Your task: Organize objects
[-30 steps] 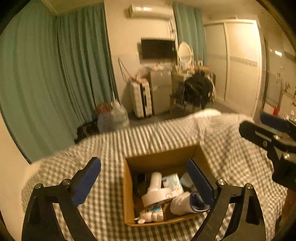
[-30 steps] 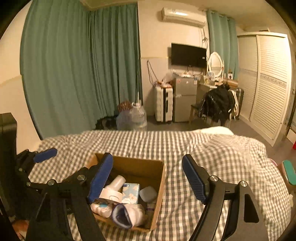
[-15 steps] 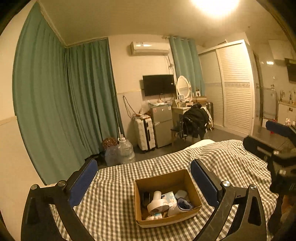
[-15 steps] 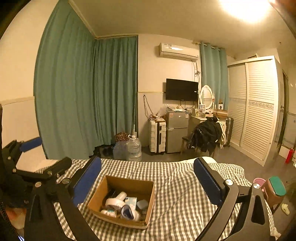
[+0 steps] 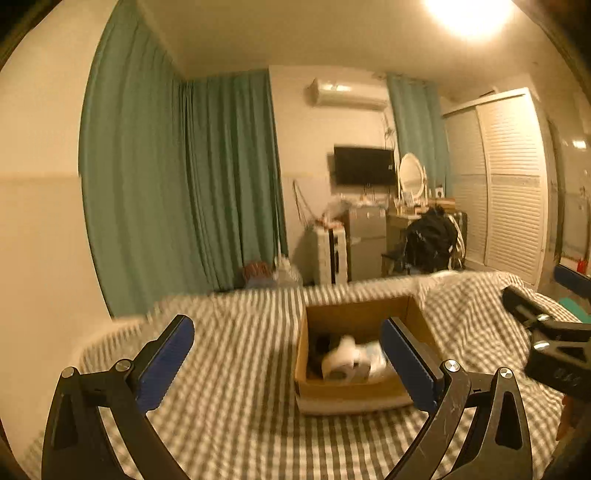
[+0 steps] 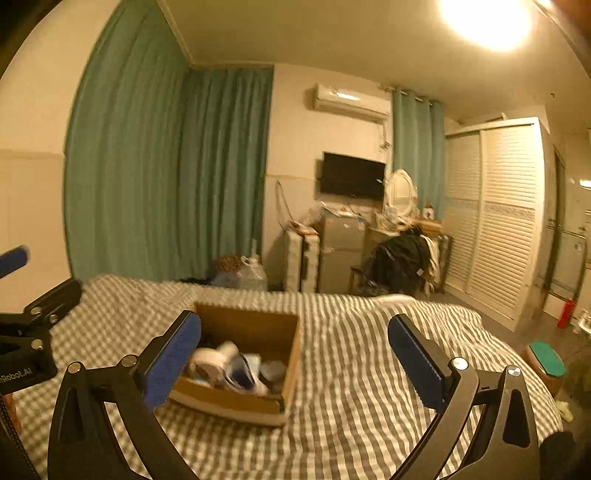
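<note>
The box (image 5: 364, 391) sits open on the checked bed (image 5: 236, 406), holding a blurred jumble of white and blue items (image 6: 229, 363); what they are cannot be told. The left gripper (image 5: 286, 360) hangs above the bed, its 2 blue fingers (image 5: 166, 356) spread wide with nothing between them, the right one overlapping the box's near corner. The right gripper (image 6: 295, 360) hovers likewise, fingers (image 6: 415, 360) released and empty, the box just behind its left finger.

Dim amber light, ceiling lamp (image 5: 471, 14) glare, motion blur, fisheye-warped edges
</note>
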### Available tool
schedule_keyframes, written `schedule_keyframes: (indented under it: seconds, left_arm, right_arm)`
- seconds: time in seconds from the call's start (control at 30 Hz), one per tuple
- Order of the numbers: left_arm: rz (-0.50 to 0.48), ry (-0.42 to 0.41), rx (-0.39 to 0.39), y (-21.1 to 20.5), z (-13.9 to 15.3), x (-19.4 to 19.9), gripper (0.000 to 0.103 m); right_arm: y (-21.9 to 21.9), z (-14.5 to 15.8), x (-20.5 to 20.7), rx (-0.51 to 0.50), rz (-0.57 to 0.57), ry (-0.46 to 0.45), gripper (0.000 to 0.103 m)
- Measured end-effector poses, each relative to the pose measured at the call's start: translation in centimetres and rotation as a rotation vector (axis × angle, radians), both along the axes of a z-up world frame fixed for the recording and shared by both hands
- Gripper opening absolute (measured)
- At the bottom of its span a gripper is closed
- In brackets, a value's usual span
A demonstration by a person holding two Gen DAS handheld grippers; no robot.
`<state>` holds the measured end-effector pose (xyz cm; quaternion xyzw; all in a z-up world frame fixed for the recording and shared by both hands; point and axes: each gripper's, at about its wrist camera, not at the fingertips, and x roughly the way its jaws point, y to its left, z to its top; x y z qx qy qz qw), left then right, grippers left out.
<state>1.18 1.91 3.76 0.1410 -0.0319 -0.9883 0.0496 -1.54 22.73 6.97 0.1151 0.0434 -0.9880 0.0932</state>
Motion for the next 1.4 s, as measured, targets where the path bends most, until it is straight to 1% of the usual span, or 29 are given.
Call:
schedule_keyframes:
  seconds: [0.07,0.17,0.27,0.4,0.53,0.93,1.4]
  left_arm:
    - [0.021,-0.042,0.024,-0.8,-1.1,-1.1,0.103]
    - [0.056,-0.045,0.015,-1.2,-1.5,-1.5,0.103]
    - [0.065,-0.057,0.002,-1.1,-1.7,-1.2,0.103]
    - [0.047,-0.073,0.014,-1.1,-2.0,-1.7,0.103]
    - [0.036,-0.073,0.017,-1.0,-1.8,-1.5,0.103]
    - [0.018,-0.085,0.018,-0.6,-1.9,-1.4,0.103]
    - [0.006,-0.078,0.019,-0.4,-1.7,-1.2,0.103]
  right_arm:
    - [0.2,-1.6,-0.1,-0.016,-0.007,-0.008,0.102]
    - [0.3,-3.1,-0.8,-0.027,-0.019,-0.042,0.102]
    - [0.3,-3.5,-1.1,-0.032,-0.012,-0.069,0.102]
    - [0.6,-3.9,-1.0,-0.032,-0.022,-0.071,0.102]
    - [0.7,-3.8,-0.8,-0.037,-0.024,-0.072,0.102]
    - [-0.1,-4.0,-0.9,-0.019,-0.021,-0.075,0.102]
    - [-0.4,-4.1,-0.8,-0.011,-0.022,-0.079,0.102]
